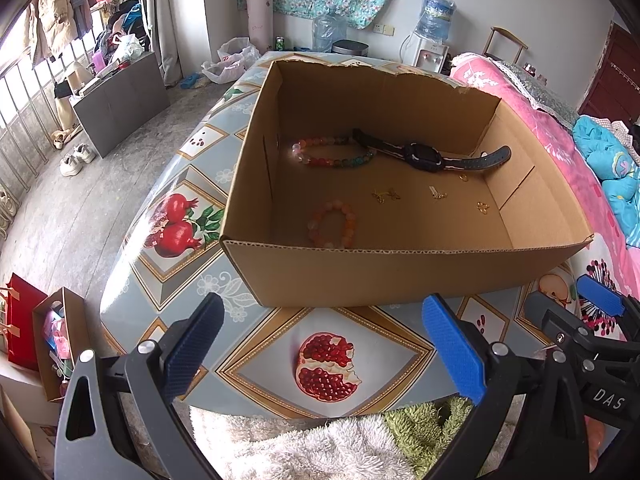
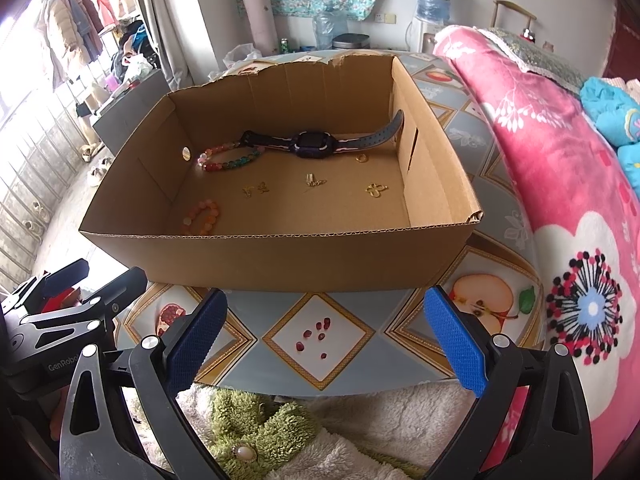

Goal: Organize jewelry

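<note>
An open cardboard box [image 1: 360, 272] [image 2: 272, 256] stands on the table. Inside lie a dark watch [image 1: 424, 156] [image 2: 310, 145], a multicoloured bead bracelet [image 1: 332, 151] [image 2: 232, 159], an orange bead bracelet [image 1: 332, 224] [image 2: 202, 216] and several small gold pieces [image 1: 385, 195] [image 2: 376, 190]. My left gripper [image 1: 320, 352] is open and empty, in front of the box. My right gripper [image 2: 326, 344] is open and empty, also in front of the box. The right gripper shows at the right edge of the left wrist view [image 1: 560, 320].
The table [image 1: 192, 216] [image 2: 496, 184] has a fruit-print cloth. A pink floral blanket [image 1: 552, 148] [image 2: 560, 168] lies to the right. White and green fleece [image 1: 360, 440] [image 2: 280, 432] is under the grippers. Floor, shoes and boxes are at the left.
</note>
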A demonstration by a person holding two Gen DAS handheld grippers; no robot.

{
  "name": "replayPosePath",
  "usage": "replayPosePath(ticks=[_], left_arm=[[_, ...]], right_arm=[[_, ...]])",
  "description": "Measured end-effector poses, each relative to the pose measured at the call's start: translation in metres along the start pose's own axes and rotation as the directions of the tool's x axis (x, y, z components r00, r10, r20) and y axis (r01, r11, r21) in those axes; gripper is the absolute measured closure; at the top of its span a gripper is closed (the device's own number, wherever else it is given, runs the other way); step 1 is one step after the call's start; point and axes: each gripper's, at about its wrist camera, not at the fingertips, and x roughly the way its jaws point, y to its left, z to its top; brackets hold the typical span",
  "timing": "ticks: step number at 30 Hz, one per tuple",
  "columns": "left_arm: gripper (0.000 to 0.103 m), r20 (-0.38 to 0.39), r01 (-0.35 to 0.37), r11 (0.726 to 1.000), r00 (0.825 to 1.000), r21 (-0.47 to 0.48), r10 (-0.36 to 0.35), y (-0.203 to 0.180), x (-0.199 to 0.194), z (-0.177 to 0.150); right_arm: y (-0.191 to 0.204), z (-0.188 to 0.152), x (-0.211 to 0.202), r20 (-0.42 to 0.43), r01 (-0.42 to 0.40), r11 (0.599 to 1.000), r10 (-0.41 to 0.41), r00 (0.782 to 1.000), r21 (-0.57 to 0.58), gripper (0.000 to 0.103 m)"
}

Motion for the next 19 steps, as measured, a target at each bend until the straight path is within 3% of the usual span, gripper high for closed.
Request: replayPosePath(ticks=[19], left_arm=[[0.006, -0.004, -0.001, 1.000, 1.000, 0.000, 0.001, -0.0001, -0.0008, 0.0012]], right_arm=[[-0.0053, 0.0004, 0.0016, -0.006, -0.006, 1.000, 0.006, 1.000, 0.005, 0.008]])
